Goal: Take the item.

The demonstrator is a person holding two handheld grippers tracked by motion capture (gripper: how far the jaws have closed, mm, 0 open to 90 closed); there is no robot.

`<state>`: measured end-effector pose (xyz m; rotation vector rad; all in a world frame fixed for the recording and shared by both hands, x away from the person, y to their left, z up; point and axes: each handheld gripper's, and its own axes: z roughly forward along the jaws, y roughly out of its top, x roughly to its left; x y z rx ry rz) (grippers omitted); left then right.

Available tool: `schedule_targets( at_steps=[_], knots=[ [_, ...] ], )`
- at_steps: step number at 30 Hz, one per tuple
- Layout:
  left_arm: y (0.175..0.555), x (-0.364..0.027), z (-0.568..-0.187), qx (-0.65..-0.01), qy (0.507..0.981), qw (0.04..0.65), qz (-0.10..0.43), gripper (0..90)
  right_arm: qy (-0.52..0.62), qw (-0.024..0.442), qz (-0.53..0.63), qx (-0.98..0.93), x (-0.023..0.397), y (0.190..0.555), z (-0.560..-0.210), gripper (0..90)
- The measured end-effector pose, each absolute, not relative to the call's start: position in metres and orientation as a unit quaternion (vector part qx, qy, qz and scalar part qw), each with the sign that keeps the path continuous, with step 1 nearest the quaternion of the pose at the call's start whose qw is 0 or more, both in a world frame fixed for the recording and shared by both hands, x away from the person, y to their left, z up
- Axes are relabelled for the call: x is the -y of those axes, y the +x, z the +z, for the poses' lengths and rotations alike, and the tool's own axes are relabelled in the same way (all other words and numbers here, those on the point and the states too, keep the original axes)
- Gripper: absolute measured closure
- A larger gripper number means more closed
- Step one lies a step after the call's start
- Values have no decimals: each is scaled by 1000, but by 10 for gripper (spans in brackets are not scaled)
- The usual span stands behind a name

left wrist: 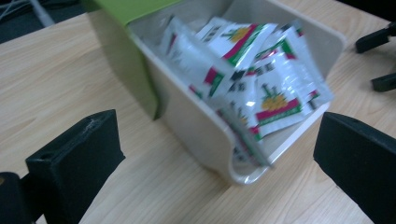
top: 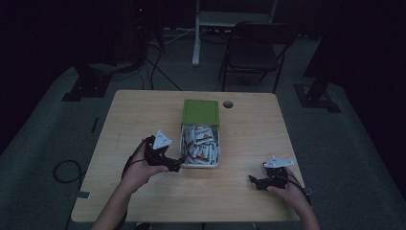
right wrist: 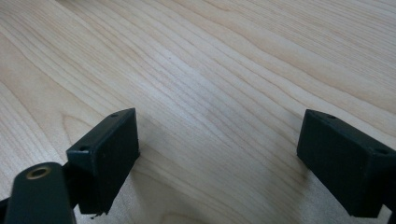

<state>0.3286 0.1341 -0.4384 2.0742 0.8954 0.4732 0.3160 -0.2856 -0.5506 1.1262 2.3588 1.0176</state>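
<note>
Sachets [left wrist: 261, 88] fill the white box [top: 181, 143] mid-tabletop [top: 143, 110], its green lid [top: 201, 112] slid back for access, so the left tongs [top: 181, 164] hover spread at its near corner while the right tongs [top: 253, 180] rest spread aside.

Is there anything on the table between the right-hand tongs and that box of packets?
No: in the high view, bare wood separates the right tongs from the box of packets.
</note>
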Motion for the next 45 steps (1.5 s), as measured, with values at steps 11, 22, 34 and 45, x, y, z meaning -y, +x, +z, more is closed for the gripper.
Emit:
schedule_targets(
  at_steps=[11,22,34,45],
  knots=[
    [336,-108,-425,-323,830,411,195,52,393,166,359,-830,286,316,-550,131],
    [349,-86,-421,-324,820,412,231,198,392,166,359,-831,286,316,-550,132],
    [371,-73,-432,-348,820,388,235,314,393,166,358,-831,286,316,-550,132],
    [388,-67,-446,-375,815,376,232,396,391,166,359,-831,286,315,-550,139]
  ],
)
